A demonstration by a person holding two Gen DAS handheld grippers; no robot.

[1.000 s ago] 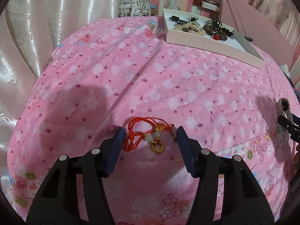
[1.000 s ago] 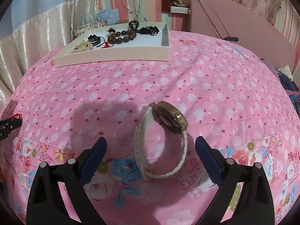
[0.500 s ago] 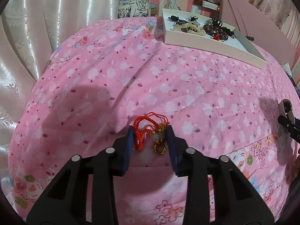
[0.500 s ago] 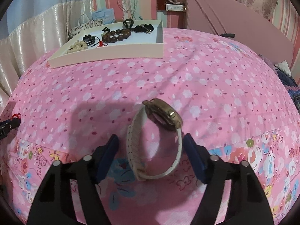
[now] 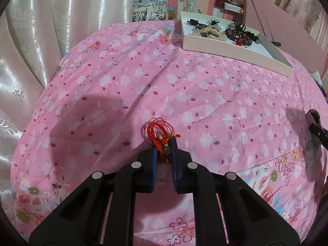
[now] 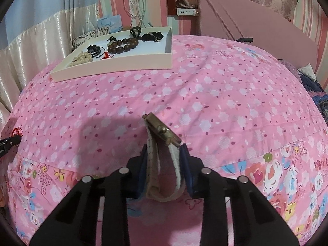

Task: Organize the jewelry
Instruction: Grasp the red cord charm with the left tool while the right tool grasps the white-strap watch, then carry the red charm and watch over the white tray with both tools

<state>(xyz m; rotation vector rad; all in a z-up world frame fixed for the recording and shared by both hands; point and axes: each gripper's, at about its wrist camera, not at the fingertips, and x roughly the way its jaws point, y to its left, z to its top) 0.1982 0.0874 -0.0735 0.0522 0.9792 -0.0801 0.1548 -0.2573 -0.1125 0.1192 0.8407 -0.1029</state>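
Left gripper: my left gripper (image 5: 165,150) sits in the lower middle of the left wrist view, its blue pads pressed in on the red cord bracelet (image 5: 158,133).
Red cord bracelet: bunched between my pads, red loops sticking up above the fingertips; a pale bead and gold bits show in the gap.
Right gripper: my right gripper (image 6: 164,153) is in the lower middle of the right wrist view, its pads squeezing the watch (image 6: 162,143) by both sides of the strap.
Watch: white strap loop flattened between my pads, brass-coloured case at the top, tilted toward the right.
Tray: the white tray (image 6: 114,69) lies in the upper left of the right wrist view and the upper right of the left wrist view, well apart from both grippers.
Tray contents: brown wooden beads (image 6: 123,46), black hair ties, a cream piece and a small red piece.
Bedspread: pink flowered bedspread (image 5: 205,94) under everything.
Curtain: shiny cream curtain (image 5: 41,30) at the left of the left wrist view.
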